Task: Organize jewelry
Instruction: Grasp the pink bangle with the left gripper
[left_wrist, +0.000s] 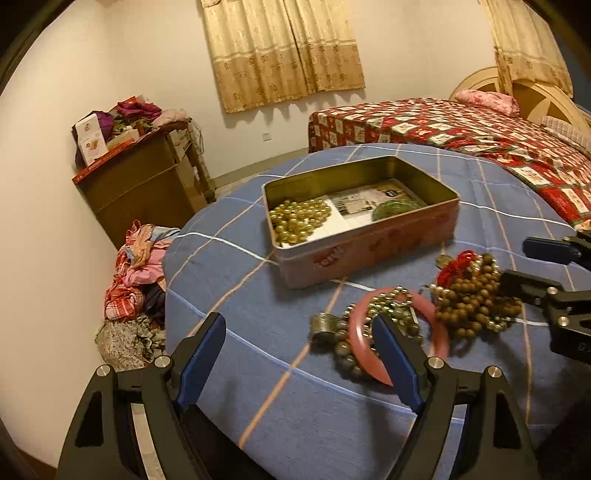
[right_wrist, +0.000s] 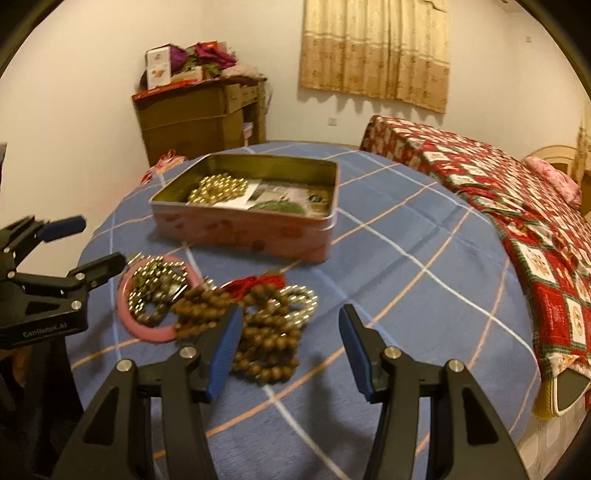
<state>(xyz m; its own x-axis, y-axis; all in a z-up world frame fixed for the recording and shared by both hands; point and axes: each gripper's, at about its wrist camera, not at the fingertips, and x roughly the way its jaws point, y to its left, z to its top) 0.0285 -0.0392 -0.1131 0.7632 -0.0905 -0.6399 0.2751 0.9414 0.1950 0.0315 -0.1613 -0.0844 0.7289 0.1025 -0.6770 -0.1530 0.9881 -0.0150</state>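
An open pink tin sits mid-table, holding gold beads, a green piece and papers. In front of it lies a jewelry heap: a pink bangle around small metallic beads, brown wooden bead strings and a red cord. My left gripper is open and empty, its right finger in front of the bangle. My right gripper is open over the wooden beads, gripping nothing.
A blue plaid cloth covers the round table. A bed with a red quilt is to the right. A brown cabinet stands by the wall, with a pile of clothes on the floor.
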